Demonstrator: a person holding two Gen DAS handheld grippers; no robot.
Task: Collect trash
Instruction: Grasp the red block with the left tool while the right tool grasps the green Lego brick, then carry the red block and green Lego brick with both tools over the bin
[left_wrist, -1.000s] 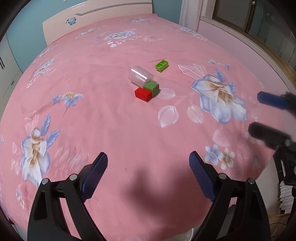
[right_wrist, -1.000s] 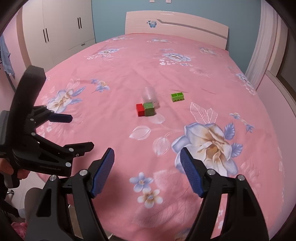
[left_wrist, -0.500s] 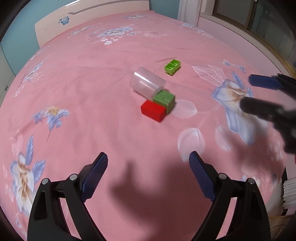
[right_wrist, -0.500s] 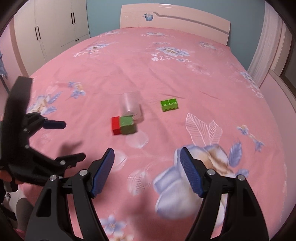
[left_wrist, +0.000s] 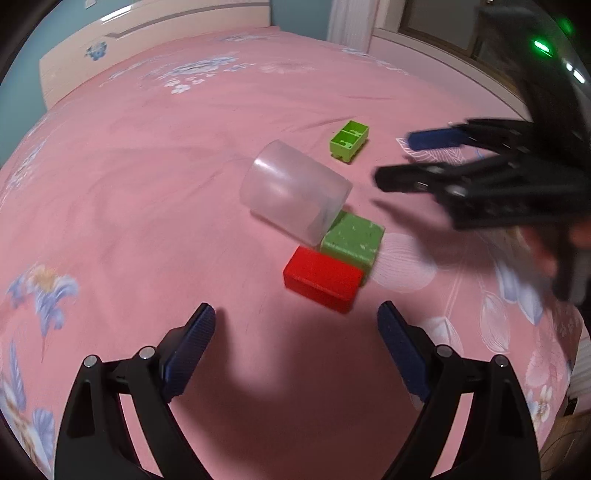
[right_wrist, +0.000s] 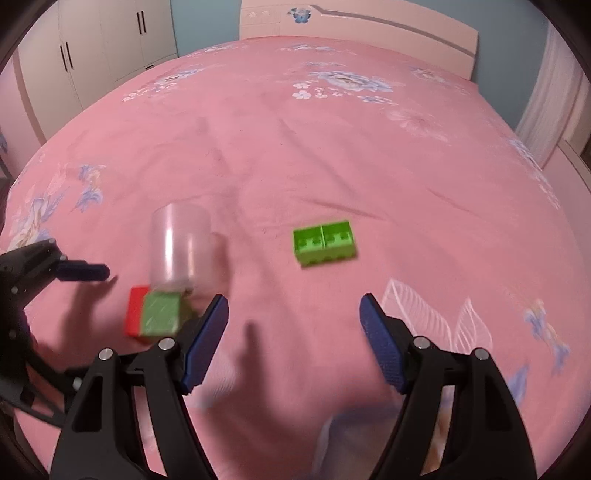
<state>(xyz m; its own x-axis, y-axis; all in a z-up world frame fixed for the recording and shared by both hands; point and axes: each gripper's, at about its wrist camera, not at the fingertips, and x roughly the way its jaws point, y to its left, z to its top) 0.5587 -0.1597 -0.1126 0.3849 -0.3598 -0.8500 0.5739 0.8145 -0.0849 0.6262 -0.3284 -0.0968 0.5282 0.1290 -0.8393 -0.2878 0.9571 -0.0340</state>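
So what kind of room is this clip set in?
A bedroom, most likely: a wide bed under a pink floral bedspread, a pale headboard at its far end, and white wardrobe doors alongside.

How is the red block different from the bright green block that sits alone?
The red rectangular block is smooth and solid on its visible faces; the bright lime-green plastic block shows hollow, notched compartments. The red block sits pressed against a darker green cube; the lime one touches nothing. Both lie on the pink floral bedspread.
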